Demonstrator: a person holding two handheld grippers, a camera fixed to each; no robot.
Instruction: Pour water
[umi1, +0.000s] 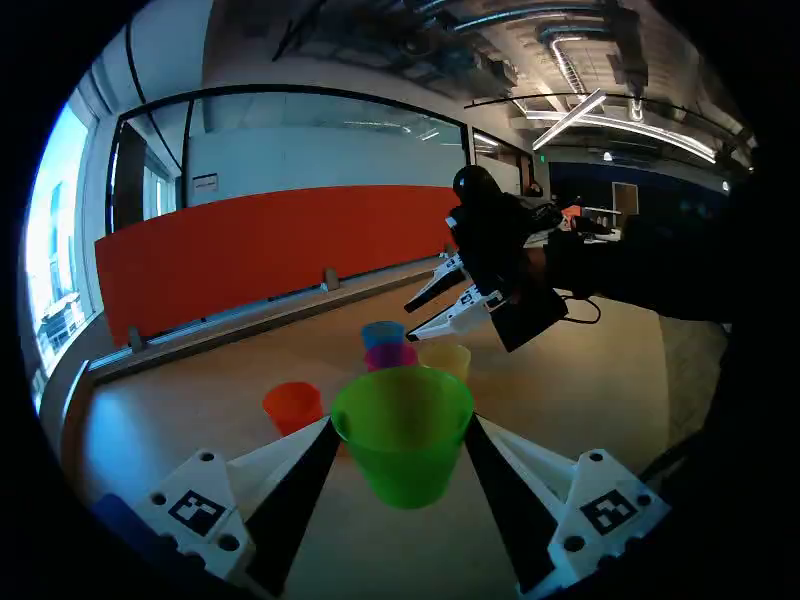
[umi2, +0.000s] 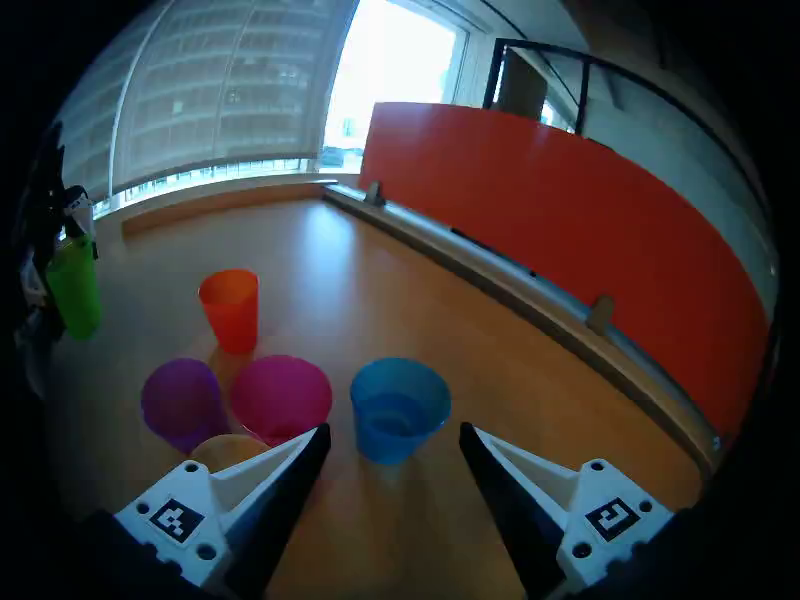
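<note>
The left tongs (umi1: 400, 420) are closed on the green cup (umi1: 403, 445): both fingers press on its sides, and the cup stands upright between them. In the left gripper view it is not possible to tell if there is water inside this cup.

The blue cup (umi2: 400, 408) stands on the wooden tabletop (umi2: 330, 270), and some water seems to lie at its bottom. The right tongs (umi2: 393, 428) are open. Their two fingers are spread wide and the blue cup stands just in front of the tips, centred between them, touched by neither.

In the right gripper view, the magenta cup (umi2: 281, 397) stands just beside the blue cup on its left. The purple cup (umi2: 182, 402) comes next in the same direction. The yellow cup (umi2: 225, 450) is nearer to the camera than these two and is half hidden behind the left finger of the right tongs. The orange cup (umi2: 230, 308) stands farther back and to the left of the blue cup, apart from the others. The green cup is well apart from the blue cup, at the far left edge of this view.

Behind the blue cup, an orange-red partition (umi2: 600, 220) runs along the far edge of the tabletop. In the left gripper view, a hand in a dark sleeve (umi1: 620, 265) holds the right tongs above the blue cup.
</note>
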